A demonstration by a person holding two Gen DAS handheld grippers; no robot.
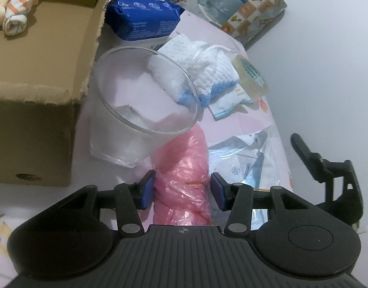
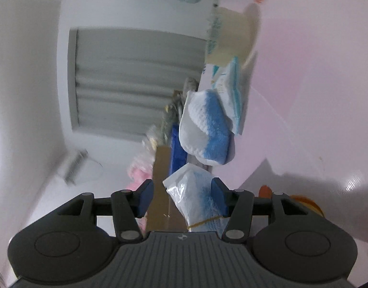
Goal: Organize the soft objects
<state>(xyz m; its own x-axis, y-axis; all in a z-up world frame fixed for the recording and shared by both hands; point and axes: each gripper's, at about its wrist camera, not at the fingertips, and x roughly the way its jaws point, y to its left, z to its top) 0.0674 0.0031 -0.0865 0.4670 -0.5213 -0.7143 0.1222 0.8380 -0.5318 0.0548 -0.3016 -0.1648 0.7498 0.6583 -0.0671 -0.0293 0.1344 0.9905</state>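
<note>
- Left gripper: clamped on pink plastic bag, both blue pads pressing its sides, lower centre of frame.
- Clear glass cup just above the bag, tilted, touching the cardboard box at left.
- Two rolled cloths inside the box, upper left.
- White-and-blue knit cloth behind the cup, tape roll to its right, blue packet above.
- Right gripper: view rolled sideways and blurred; jaws parted, no earlier motion told here.
- Bagged blue-white cloth with rubber band between the jaws, against the right pad, clear of the left pad; grip not confirmed.
- Second blue-white cloth above centre.
</note>
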